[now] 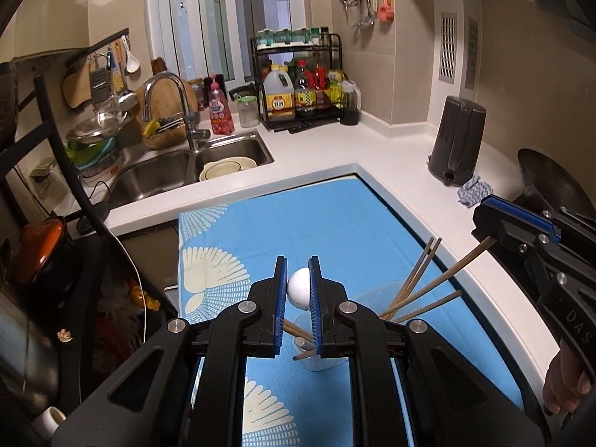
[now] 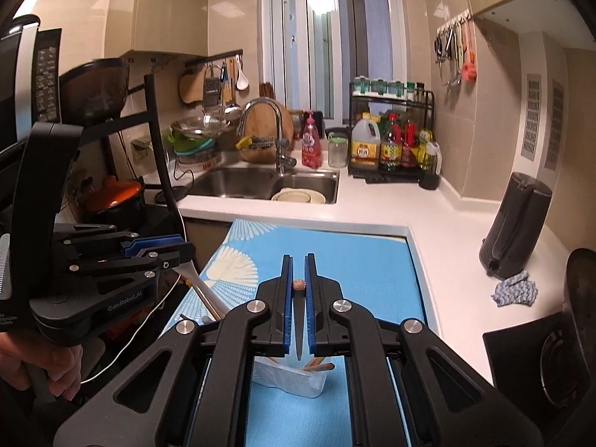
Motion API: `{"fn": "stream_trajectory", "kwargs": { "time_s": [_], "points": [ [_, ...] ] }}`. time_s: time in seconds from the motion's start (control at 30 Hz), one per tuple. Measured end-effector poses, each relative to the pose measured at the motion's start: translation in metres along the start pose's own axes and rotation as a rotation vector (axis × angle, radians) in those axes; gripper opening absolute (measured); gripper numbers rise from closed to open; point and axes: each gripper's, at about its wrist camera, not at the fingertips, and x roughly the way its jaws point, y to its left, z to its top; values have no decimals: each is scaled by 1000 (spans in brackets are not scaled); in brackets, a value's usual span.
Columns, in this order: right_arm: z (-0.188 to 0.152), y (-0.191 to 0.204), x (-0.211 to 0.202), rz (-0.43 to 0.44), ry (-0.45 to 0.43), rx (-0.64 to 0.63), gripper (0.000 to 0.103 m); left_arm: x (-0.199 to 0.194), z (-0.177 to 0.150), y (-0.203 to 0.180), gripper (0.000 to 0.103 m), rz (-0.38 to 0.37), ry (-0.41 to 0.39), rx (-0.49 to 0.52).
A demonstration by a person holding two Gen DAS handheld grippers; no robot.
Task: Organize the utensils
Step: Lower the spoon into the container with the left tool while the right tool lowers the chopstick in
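My left gripper (image 1: 298,266) is shut on a white spoon (image 1: 299,292), held over a clear plastic cup (image 1: 320,363) on the blue patterned mat (image 1: 316,219). Several wooden chopsticks (image 1: 413,285) lean in the cup. My right gripper (image 2: 298,260) is shut on one wooden chopstick (image 2: 298,285), seen end-on, above the same cup (image 2: 294,376). In the left wrist view the right gripper (image 1: 488,225) holds that chopstick (image 1: 447,273) slanting down into the cup. In the right wrist view the left gripper (image 2: 178,251) holds the spoon's white handle (image 2: 203,287).
A white counter (image 1: 335,145) wraps around the mat. A steel double sink (image 1: 178,171) with a plate and a faucet lies behind. A bottle rack (image 1: 301,85) stands at the back, a dark kettle (image 1: 456,141) and a blue cloth (image 1: 475,192) at right, a wok (image 1: 558,182) far right.
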Motion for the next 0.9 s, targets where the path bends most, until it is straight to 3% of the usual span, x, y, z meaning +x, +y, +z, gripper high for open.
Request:
{"fn": "stream_trajectory", "kwargs": {
  "time_s": [0.57,0.9],
  "points": [
    [-37,-2,41,-16,102,0,6,54,-26,-8,12,-28,101,-25],
    [-47,2,54,-30,143,-10,6,61,-29,-8,12,-40,115,-24]
  ]
}}
